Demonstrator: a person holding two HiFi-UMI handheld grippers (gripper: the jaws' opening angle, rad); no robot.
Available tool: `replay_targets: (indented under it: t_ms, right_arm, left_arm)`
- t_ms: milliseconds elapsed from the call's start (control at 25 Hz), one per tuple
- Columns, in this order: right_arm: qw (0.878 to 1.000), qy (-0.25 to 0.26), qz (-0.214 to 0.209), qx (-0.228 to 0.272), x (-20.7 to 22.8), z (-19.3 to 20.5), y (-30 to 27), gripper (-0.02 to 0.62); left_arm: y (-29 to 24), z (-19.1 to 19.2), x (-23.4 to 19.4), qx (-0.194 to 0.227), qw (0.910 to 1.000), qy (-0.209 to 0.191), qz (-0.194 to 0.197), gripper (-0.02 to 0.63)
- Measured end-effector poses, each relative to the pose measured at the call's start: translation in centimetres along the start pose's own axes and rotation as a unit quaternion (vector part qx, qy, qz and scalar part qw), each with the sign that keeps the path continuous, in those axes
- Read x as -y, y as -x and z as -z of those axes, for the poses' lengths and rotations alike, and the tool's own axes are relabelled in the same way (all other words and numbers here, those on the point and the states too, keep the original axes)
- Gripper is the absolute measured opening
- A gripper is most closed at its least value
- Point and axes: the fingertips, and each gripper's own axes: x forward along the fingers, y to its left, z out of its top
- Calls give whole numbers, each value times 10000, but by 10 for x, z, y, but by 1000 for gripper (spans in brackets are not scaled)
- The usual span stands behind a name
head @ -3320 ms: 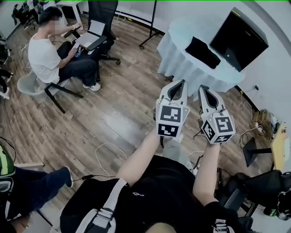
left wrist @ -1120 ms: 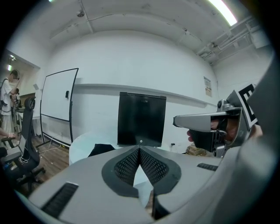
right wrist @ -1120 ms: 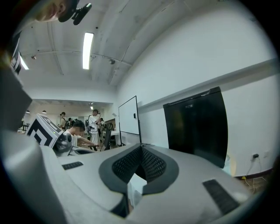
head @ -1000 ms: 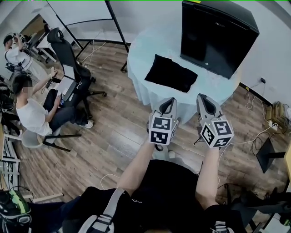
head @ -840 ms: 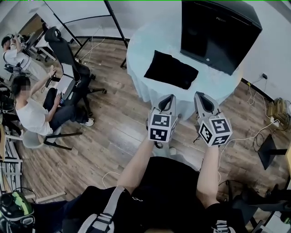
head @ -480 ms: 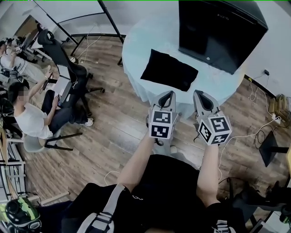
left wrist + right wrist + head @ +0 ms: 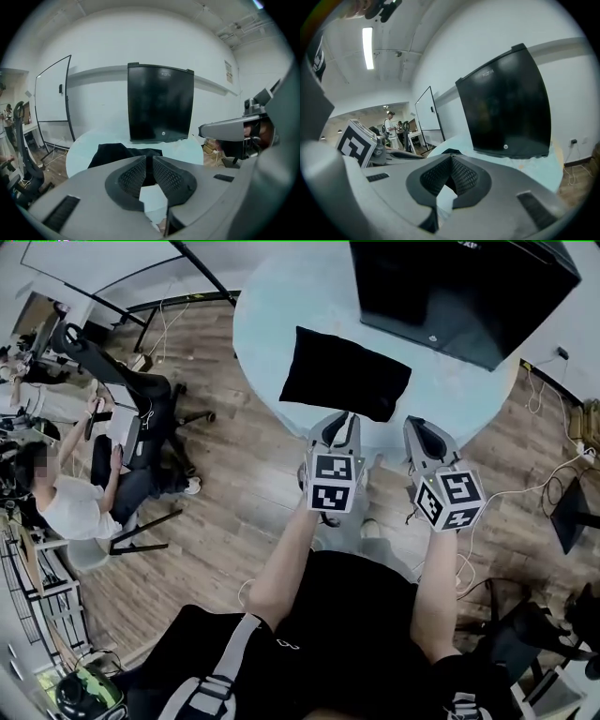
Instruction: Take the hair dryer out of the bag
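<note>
I hold two tongs side by side over the near rim of the one round desk (image 7: 267, 329). My left tongs (image 7: 340, 420) are opening, with a narrow empty gap. My right tongs (image 7: 420, 426) are closed on nothing. One black bag (image 7: 345, 372) lies flat just beyond them, before one black cabinet (image 7: 459, 292); the hair dryer doesn't show. One person (image 7: 70, 507) sits far left by one office chair (image 7: 117, 381).

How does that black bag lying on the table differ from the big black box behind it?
The bag lies flat and looks soft and matte; the box stands upright, rigid and glossy. The bag is smaller and closer to the near edge of the table; the box is far bigger and further back. Both are black and rest on that round, pale-clothed table.
</note>
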Motion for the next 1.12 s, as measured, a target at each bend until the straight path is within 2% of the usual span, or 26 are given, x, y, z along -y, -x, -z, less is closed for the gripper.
replay_targets:
  t_ms: [200,320,640,760,1040,1120]
  right_arm:
    - [9996,-158,1,-252,8,14,-25,3]
    - [9990,-237,24,-388,15,21,-38,3]
    - [9966,-399,173,-705,32,36,-59,3]
    - [9955,-449,233,-796,37,42,-63,3]
    - [9932,-517,347,-979,47,50,-70,3]
    - [9929,-491,366,-1024,49,50,-73,3]
  left_arm:
    - [-27,10,-8,-292,9994,-90,138,70]
    - [-45,18,-12,-448,9986,-153,246,131]
    - [-83,31,-24,-734,9966,-275,259,133]
    - [-95,35,-24,-803,9955,-435,254,160]
    - [-116,40,-19,-906,9935,-573,383,158]
    - [-119,41,-21,-923,9936,-555,330,135]
